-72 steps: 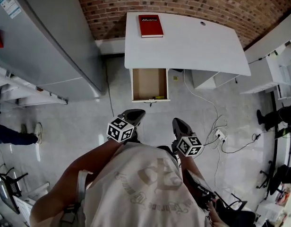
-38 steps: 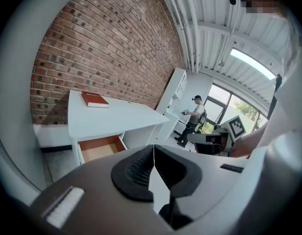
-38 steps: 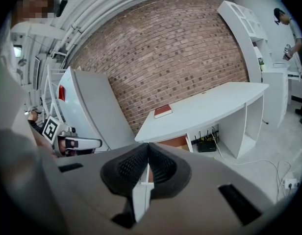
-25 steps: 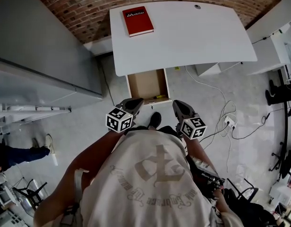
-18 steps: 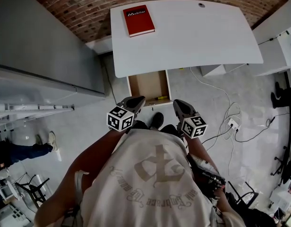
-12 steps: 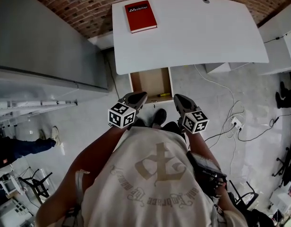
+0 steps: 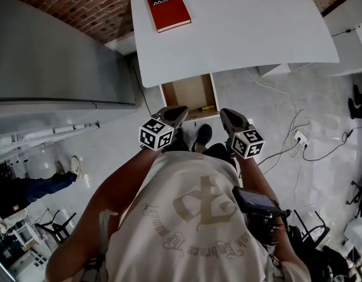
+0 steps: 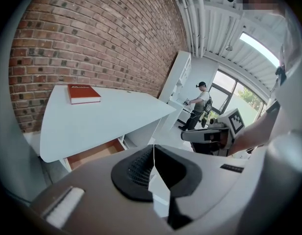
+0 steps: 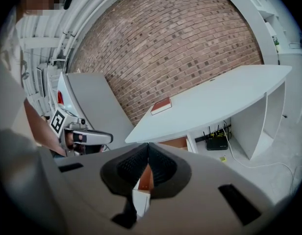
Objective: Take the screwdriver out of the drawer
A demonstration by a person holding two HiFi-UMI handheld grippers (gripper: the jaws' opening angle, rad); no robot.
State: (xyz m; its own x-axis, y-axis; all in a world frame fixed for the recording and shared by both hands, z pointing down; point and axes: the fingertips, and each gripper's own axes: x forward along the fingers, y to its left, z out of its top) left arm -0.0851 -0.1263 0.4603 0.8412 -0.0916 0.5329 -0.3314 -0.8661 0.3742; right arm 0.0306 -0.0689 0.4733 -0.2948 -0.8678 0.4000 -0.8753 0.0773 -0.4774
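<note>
Left tongs and right tongs, both closed and empty, have drawn nearer the open drawer; its yellow screwdriver is not yet reached

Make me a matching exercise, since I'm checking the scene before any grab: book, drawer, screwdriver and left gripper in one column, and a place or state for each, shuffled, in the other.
Column one
1. book
2. drawer
3. screwdriver
4. left gripper

Column two
A. shut, nothing between the jaws
B. lying on the desk top
C. pulled open under the desk
D. lying inside the drawer, at its near edge

Pairs: 1-B, 2-C, 3-D, 4-A
</note>
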